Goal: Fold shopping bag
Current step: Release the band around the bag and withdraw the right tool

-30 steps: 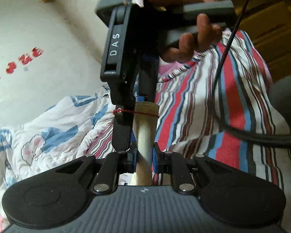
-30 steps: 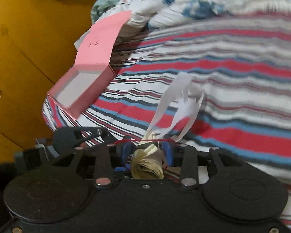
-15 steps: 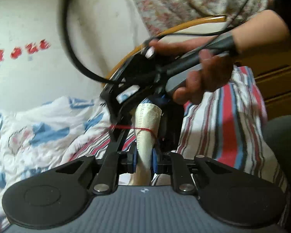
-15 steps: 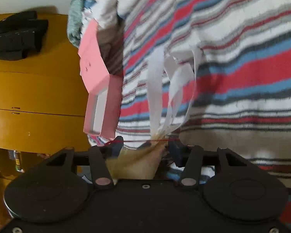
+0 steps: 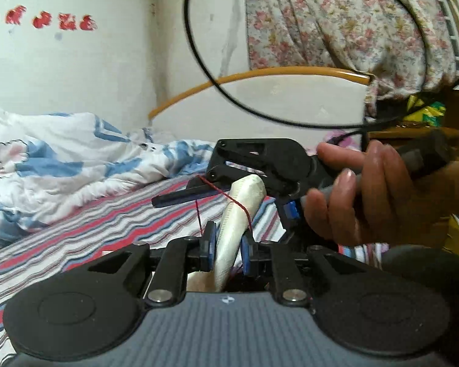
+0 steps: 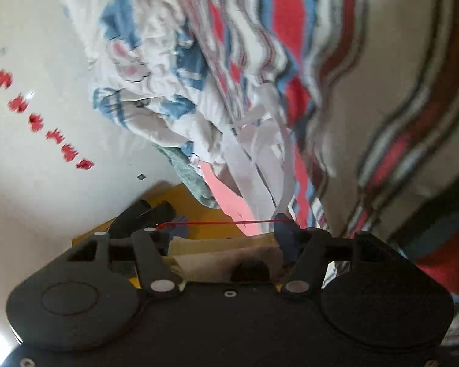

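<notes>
A cream shopping bag (image 5: 233, 229), rolled tight, sits clamped in the left gripper (image 5: 228, 246). Only the right view shows its white handles (image 6: 260, 165) beyond the right gripper (image 6: 226, 238), spread wide.

Striped sheet (image 5: 85, 229), rumpled quilt (image 5: 61, 159), floral curtain (image 5: 336, 21), headboard (image 5: 260, 75).

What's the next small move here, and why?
Probably draw the right hand-held gripper clear. Its fingers stand wide apart around the rolled bag, while the left hand-held gripper is shut on the roll and the handles hang loose.
</notes>
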`<state>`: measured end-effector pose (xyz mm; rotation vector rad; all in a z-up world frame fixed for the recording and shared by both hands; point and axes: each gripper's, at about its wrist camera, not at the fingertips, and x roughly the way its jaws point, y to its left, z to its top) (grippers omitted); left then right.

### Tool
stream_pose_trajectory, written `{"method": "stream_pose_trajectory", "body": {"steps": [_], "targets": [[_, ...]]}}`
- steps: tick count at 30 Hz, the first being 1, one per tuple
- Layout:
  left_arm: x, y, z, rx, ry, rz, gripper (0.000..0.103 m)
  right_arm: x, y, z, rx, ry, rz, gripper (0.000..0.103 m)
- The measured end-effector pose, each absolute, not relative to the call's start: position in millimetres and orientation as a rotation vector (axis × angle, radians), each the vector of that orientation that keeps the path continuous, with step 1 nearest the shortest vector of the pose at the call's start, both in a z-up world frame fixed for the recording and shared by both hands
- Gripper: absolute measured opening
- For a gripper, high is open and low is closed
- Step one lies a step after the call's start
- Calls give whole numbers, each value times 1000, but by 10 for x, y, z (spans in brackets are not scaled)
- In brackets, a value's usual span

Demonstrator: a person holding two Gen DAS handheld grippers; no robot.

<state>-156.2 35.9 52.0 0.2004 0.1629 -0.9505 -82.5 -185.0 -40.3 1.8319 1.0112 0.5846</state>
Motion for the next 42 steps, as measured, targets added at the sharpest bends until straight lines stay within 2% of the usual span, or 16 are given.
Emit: {"method": "stream_pose_trajectory", "body": {"steps": [5,9,15,17,26,31,33,35,37,39,40,41,42], "targets": [[-1614,415,551,235,143,-1025,16,-831,-1808,-358,1794,1126,613,63],[-1551,502,613,123,156,-1090,16,-841,-1836,-432,1832,1152,662,63],[-1427,782,722,-189,116,-1129,16,-911,-1727,-471,2020,1079,803,63],[-1403,802,776,-204,105,-1111,16,-942,-1667,-456,2066,1049,831,62],[-1382,661,815,-269,71,-1013,16,-858,-1700,-291,1943,908,796,61],[-1275,799,757,-529,54,-866,16,-797,-1609,-348,1973,804,861,61],[-1226,780,766,-513,80,-794,16,-772,-1573,-371,1984,762,887,62],[-1183,742,750,-473,119,-758,16,-719,-1590,-355,1940,741,880,68],[-1190,699,734,-430,132,-731,16,-662,-1625,-373,1942,735,871,82],[-1188,689,728,-420,138,-688,16,-664,-1676,-401,1962,710,875,86],[-1180,715,724,-437,136,-668,16,-672,-1712,-392,1948,687,884,97],[-1176,759,725,-461,128,-646,16,-693,-1749,-385,1924,684,877,103],[-1172,798,738,-469,122,-621,16,-736,-1787,-378,1889,712,845,103]]}}
